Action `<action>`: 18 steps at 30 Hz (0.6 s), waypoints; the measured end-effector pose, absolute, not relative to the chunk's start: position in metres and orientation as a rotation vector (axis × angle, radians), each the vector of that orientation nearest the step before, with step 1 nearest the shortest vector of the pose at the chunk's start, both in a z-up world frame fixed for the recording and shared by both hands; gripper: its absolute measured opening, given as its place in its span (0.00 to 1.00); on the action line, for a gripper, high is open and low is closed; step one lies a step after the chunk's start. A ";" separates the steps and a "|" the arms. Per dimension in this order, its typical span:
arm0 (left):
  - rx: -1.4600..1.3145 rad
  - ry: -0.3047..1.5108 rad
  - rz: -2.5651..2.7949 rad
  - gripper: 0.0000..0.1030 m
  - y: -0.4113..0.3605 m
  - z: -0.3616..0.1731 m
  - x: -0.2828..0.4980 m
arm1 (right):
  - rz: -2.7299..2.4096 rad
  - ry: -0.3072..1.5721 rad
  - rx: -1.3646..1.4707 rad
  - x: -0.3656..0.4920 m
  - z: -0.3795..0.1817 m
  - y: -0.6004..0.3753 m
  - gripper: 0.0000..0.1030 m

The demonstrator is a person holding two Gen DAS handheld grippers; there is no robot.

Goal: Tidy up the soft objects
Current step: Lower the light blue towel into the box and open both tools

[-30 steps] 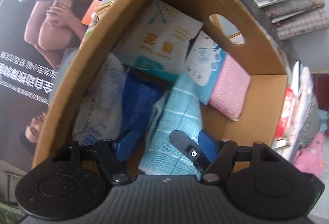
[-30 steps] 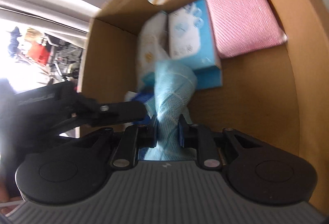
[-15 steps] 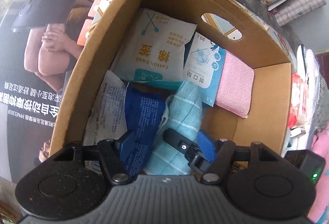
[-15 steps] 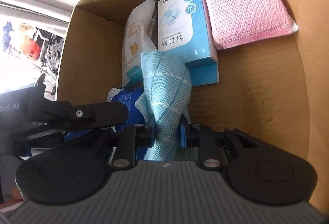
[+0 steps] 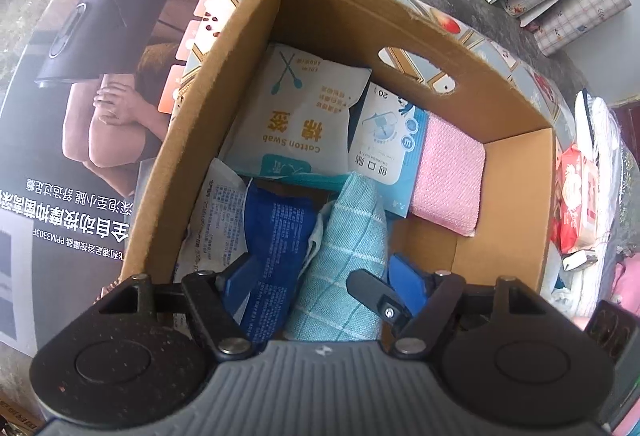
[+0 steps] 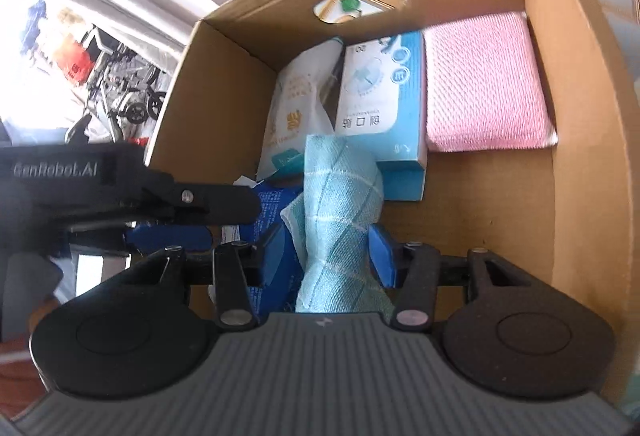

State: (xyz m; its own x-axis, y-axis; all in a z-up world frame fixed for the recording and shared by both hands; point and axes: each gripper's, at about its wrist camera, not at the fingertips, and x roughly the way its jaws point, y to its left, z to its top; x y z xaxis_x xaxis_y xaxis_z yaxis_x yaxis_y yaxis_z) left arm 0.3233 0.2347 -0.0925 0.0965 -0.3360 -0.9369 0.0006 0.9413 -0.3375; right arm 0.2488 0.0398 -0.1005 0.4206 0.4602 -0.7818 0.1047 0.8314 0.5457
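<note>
Light-blue checked cloth point(image 6: 340, 203) bunched upright in cardboard box point(image 6: 576, 163), folded pink cloth point(image 6: 484, 83) beside

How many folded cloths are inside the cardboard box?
2: a pink cloth flat in the right corner, and a teal checked cloth standing in the middle. Others may lie hidden under the packets.

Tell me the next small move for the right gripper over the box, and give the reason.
Probably lift the right gripper straight up and clear. Its jaws have just been opening, and the teal cloth now stands loose between them inside the cardboard box, leaning by the blue-and-white box. The pads no longer seem to pinch it.
</note>
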 end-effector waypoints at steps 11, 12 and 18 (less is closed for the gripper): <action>-0.403 1.421 -0.320 0.75 0.237 -0.061 0.315 | 0.313 1.042 0.596 0.230 -0.056 0.022 0.45; -0.401 1.409 -0.327 0.76 0.235 -0.055 0.313 | 0.320 1.029 0.599 0.228 -0.049 0.019 0.45; -0.340 1.329 -0.344 0.76 0.215 -0.020 0.302 | 0.361 0.968 0.623 0.207 -0.021 -0.014 0.45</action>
State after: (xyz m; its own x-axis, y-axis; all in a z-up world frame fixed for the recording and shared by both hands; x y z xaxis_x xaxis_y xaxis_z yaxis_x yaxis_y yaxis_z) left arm 0.3021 0.2146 -0.0203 0.2051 -0.4311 -0.8787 0.0499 0.9012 -0.4305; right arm 0.2074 -0.0140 -0.0207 0.5280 0.5458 -0.6506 -0.0127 0.7711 0.6366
